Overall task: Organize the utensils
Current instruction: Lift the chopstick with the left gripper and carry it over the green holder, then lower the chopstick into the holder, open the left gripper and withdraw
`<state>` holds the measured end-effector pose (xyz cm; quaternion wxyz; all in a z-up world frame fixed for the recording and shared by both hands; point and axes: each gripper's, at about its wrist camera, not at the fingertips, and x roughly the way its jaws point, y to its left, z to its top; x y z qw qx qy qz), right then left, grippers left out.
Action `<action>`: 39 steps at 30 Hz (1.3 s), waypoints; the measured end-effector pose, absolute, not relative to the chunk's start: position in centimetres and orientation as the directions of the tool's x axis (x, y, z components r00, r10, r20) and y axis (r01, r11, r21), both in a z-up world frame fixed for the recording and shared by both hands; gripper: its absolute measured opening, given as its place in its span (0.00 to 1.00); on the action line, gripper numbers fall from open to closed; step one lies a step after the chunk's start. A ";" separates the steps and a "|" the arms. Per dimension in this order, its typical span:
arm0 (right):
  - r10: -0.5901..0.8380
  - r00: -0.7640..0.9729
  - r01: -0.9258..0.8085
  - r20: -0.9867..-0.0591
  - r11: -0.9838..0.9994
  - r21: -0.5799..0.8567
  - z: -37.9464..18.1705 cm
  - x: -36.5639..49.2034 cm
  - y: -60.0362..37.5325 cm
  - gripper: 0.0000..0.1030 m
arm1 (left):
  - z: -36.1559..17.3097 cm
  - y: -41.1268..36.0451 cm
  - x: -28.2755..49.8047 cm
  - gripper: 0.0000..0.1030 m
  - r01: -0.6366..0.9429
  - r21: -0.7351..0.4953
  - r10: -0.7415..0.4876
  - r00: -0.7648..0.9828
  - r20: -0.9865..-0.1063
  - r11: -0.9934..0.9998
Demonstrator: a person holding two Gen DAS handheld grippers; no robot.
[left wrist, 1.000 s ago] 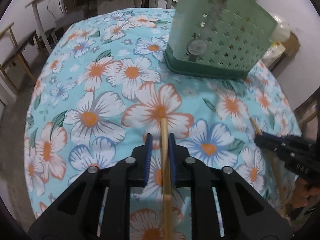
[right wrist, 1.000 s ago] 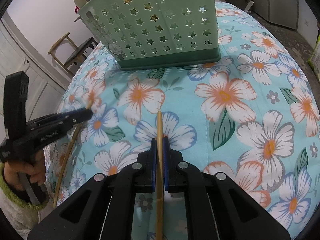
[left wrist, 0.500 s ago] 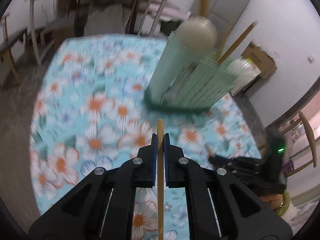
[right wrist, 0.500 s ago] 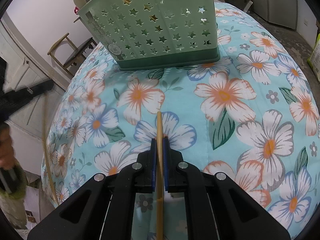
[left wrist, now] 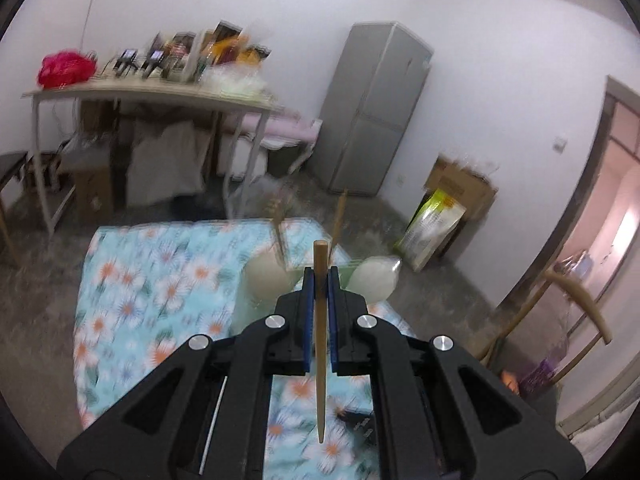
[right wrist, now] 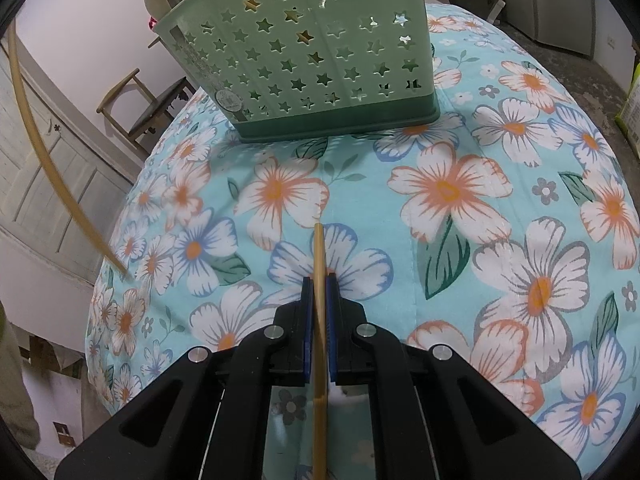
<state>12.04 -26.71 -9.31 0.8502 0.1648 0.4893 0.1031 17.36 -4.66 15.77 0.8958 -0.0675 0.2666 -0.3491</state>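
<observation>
My left gripper is shut on a wooden chopstick and holds it in the air, high above the floral tablecloth. Just beyond its tips show two pale, blurred spoon bowls and wooden handles. My right gripper is shut on a second chopstick, low over the cloth, its tip pointing toward the green star-holed utensil holder. In the right wrist view the lifted chopstick hangs at the far left, off the cloth. The left gripper itself is out of that view.
A grey fridge, a cluttered long table and a cardboard box with a bag stand beyond the floral table. Wooden chairs sit close to the table's edges. White cabinet doors are at the left.
The left gripper closed on its chopstick, lifted it well up off the cloth and tipped upward, so the room came into view. The right gripper and its chopstick have not moved.
</observation>
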 end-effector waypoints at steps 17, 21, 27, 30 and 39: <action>0.350 0.502 -0.006 -0.791 0.916 0.401 -9.4 12.1 -26.9 0.06 | 19.8 -12.0 22.0 0.05 0.559 -0.201 -0.590 0.792 -0.160 0.805; 0.350 0.502 -0.005 -0.791 0.916 0.402 -9.4 12.0 -27.0 0.06 | 17.3 -13.8 23.1 0.05 0.515 -0.161 -0.538 0.825 -0.175 0.842; 0.350 0.504 -0.005 -0.789 0.915 0.403 -9.4 12.0 -27.0 0.06 | 14.6 -13.9 23.0 0.05 0.527 -0.209 -0.564 0.800 -0.207 0.824; 0.349 0.504 -0.006 -0.790 0.916 0.401 -9.4 12.0 -27.0 0.06 | 14.2 -12.9 21.9 0.16 0.537 -0.210 -0.574 0.793 -0.204 0.817; 0.338 0.504 -0.010 -0.795 0.922 0.386 -9.2 12.1 -26.7 0.06 | 15.0 -9.1 17.6 0.43 0.553 -0.214 -0.589 0.788 -0.182 0.806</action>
